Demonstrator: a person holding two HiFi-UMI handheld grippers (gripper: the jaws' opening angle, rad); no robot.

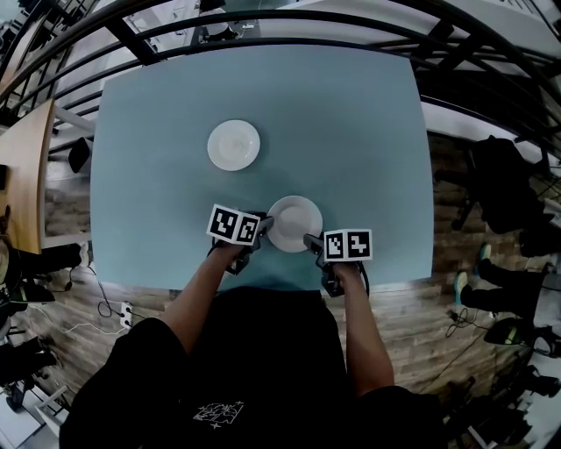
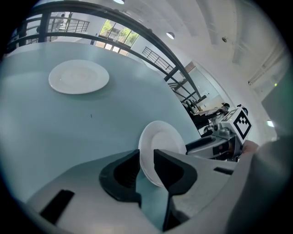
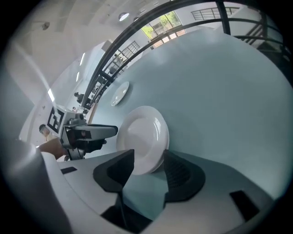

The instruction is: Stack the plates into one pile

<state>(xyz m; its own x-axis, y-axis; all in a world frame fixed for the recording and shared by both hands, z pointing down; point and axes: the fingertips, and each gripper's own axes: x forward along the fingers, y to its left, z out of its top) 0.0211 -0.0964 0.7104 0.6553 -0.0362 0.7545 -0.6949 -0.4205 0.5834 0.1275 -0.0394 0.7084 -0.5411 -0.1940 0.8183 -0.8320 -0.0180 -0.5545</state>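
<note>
Two white plates sit on the pale blue table [image 1: 368, 131]. The far plate [image 1: 233, 145] lies flat and alone, also visible as the far plate [image 2: 78, 77] and far plate [image 3: 120, 93]. The near plate [image 1: 294, 223] is flanked by both grippers. My left gripper [image 1: 266, 226] is shut on its left rim: the near plate [image 2: 162, 139] is pinched between the jaws of the left gripper [image 2: 146, 155]. My right gripper [image 1: 308, 239] is at its right rim; the near plate [image 3: 144, 135] reaches between the spread jaws of the right gripper [image 3: 149, 157], which stand open around it.
The table's front edge [image 1: 263, 282] runs just below the grippers, over wooden floor with cables [image 1: 105, 307]. Black railings [image 1: 263, 26] curve behind the far edge. A wooden tabletop [image 1: 26, 167] stands at the left. Bags and a person's feet [image 1: 491, 263] are at the right.
</note>
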